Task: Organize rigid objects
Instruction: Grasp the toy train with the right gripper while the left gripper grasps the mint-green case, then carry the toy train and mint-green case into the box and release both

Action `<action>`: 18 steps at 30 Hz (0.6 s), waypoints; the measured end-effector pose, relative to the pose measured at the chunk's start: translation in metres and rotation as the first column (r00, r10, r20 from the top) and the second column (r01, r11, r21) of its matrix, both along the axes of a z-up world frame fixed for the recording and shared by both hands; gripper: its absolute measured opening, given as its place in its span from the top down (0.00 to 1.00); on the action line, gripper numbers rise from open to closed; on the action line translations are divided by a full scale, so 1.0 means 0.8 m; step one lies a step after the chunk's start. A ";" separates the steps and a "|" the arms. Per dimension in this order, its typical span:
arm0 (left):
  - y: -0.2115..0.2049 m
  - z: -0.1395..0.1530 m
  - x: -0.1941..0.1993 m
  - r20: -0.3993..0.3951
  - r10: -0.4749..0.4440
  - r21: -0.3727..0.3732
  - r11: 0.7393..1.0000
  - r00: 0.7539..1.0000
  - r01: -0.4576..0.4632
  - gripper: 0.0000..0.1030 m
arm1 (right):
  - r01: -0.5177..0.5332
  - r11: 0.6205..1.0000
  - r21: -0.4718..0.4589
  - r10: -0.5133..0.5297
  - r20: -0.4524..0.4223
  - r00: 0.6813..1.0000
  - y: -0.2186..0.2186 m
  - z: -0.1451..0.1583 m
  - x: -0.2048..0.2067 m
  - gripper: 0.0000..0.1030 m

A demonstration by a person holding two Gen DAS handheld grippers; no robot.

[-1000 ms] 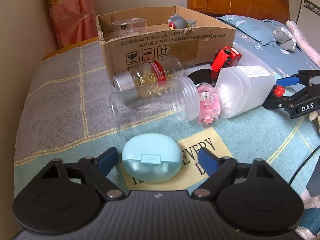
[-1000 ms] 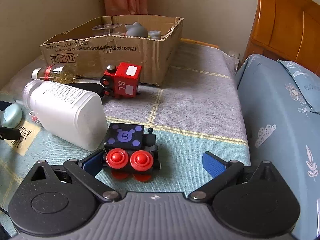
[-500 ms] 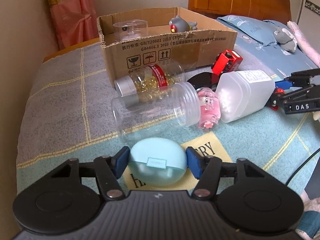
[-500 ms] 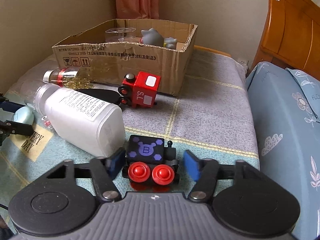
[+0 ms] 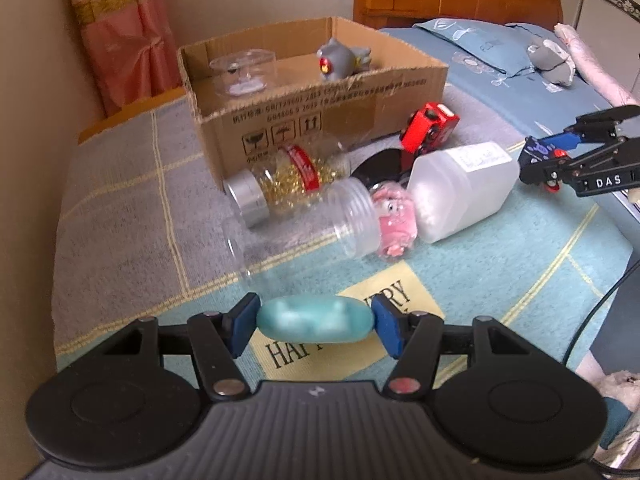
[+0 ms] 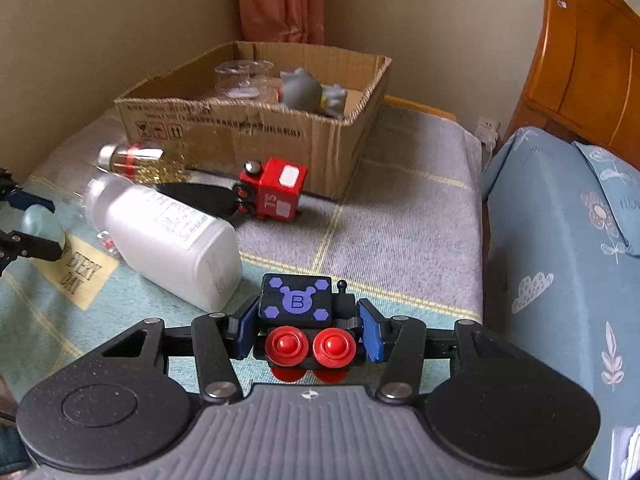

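Observation:
A pale blue earbud case sits squeezed between the blue pads of my left gripper, just above the bedspread's yellow patch. My right gripper has its pads against the sides of a black toy train with red wheels, and its jaws are still tightening. The train hangs slightly above the blanket. The open cardboard box stands at the back and holds a clear plastic container and a grey toy figure. The left wrist view shows the right gripper at far right.
Between the grippers and the box lie a clear empty jar, a bottle of golden capsules, a pink figure, a white bottle, a red toy train and a black disc. A blue pillow is on the right.
Both grippers went from open to closed: the left on the earbud case, the right on the black train. The right gripper then rose a little with the train.

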State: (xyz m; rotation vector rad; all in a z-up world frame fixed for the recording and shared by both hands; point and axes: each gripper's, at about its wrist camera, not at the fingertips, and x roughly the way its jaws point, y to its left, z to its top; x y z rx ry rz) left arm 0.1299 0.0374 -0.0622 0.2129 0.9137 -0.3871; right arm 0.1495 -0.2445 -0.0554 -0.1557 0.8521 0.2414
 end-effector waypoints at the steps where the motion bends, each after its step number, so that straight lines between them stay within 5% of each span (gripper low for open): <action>1: -0.001 0.004 -0.001 0.003 -0.010 0.003 1.000 1.000 0.010 0.41 | -0.006 1.000 -0.003 0.006 0.007 1.000 0.000 0.006 -0.001 0.45; 18: -0.014 0.093 0.048 0.123 -0.072 0.003 0.997 0.990 0.072 0.41 | -0.123 0.992 -0.013 0.124 0.141 0.982 0.028 0.093 0.056 0.45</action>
